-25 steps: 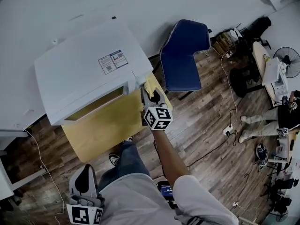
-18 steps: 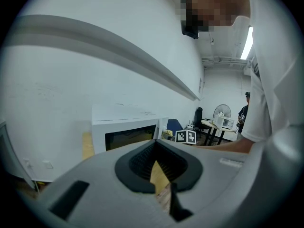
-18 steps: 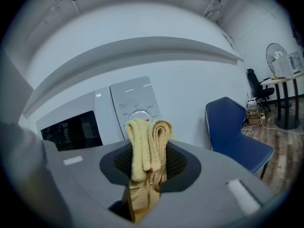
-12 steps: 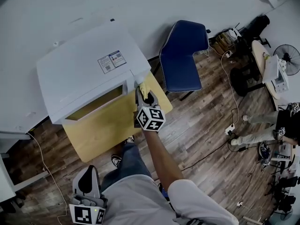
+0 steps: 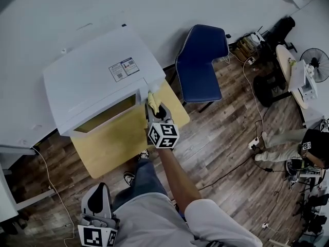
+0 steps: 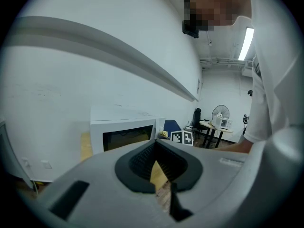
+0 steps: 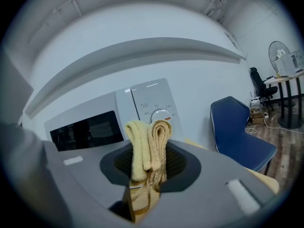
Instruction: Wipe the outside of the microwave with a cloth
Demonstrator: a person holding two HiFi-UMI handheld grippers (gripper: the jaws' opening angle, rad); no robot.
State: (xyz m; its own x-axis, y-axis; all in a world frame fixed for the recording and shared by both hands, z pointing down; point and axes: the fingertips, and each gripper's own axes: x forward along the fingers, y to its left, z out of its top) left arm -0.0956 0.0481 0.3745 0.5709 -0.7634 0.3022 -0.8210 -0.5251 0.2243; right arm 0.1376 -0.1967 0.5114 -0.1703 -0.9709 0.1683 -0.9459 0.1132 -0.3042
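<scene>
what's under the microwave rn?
The microwave stands on a yellow wooden table, whose top shows in front of it. The tabletop beneath its body is covered, so its feet or anything under it cannot be seen.

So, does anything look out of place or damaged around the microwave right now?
Nothing stands out. The microwave sits flat on the table, door shut, with no visible damage; the right tool holds the folded cloth near its control panel.

We had the left gripper (image 6: pixel 159 175) aimed at the microwave (image 6: pixel 124 131), jaws pretty much together with nothing in them. The right gripper (image 6: pixel 182 137) sat just right of it, a bit of cloth (image 6: pixel 163 134) showing.
</scene>
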